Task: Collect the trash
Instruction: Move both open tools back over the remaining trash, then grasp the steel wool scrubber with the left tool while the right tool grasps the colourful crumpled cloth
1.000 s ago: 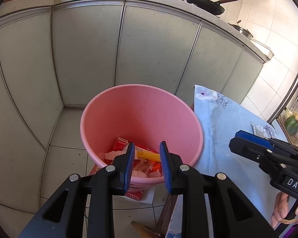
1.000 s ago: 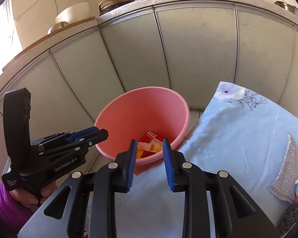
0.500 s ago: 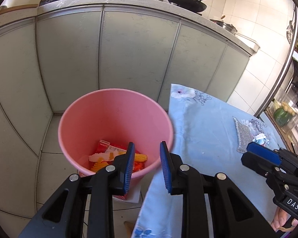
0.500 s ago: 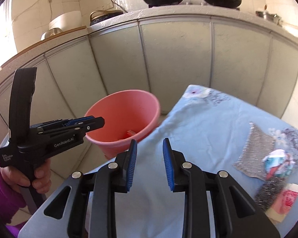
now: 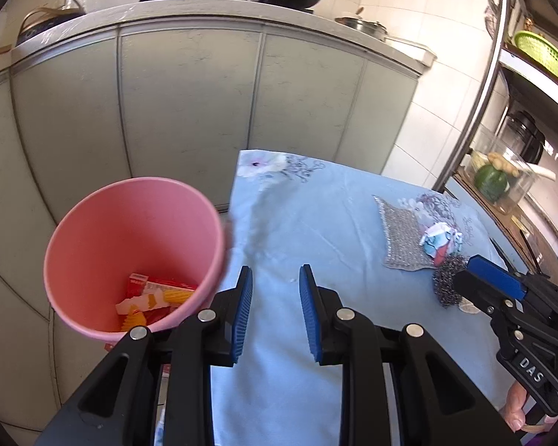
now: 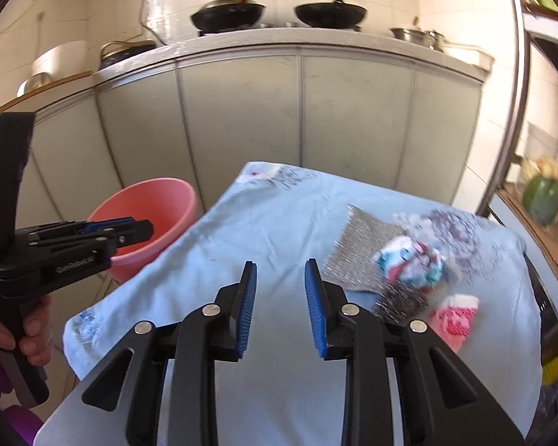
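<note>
A pink bin (image 5: 130, 245) stands upright on the floor just beside the worktop's left edge, with red and yellow wrappers (image 5: 156, 297) lying in its bottom. On the worktop, a crumpled blue-white-red paper wad (image 6: 409, 262) rests against a silver scrubbing cloth, near a pink-and-white packet (image 6: 454, 319).

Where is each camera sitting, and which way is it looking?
Left wrist: sits on the left tool, looks along its open fingers at the pink bin and blue cloth; the right tool shows at the right edge.
Right wrist: sits on the right tool, looks across the cloth at the crumpled wrapper; the left tool and hand show.
Both see bin, cloth, wrapper and the two woks.
</note>
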{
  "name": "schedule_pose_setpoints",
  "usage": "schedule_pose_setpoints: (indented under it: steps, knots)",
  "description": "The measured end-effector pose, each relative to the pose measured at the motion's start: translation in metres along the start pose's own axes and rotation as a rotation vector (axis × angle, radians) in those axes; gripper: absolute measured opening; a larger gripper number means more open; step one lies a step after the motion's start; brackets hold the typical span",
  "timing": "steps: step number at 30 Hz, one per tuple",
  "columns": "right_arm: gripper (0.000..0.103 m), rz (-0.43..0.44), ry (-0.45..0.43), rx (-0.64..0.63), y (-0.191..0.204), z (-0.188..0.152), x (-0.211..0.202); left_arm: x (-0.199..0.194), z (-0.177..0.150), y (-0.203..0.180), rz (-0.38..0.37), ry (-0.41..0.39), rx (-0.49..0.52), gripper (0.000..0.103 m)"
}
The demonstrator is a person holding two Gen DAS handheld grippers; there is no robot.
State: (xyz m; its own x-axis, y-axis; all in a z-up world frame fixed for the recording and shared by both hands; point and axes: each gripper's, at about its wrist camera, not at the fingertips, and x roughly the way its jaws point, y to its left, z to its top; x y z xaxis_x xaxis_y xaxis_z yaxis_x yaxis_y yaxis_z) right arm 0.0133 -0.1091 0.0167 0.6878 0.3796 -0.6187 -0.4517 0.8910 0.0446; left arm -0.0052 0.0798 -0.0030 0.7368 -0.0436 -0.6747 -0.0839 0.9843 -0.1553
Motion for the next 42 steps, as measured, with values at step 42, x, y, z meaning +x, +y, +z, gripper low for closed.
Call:
schedule_pose_setpoints:
  steps: [42]
  knots:
    - [0.027,-0.017,0.034,0.356,-0.135,-0.085,-0.031,0.076,-0.002,-0.193,-0.297,0.198,0.281,0.027]
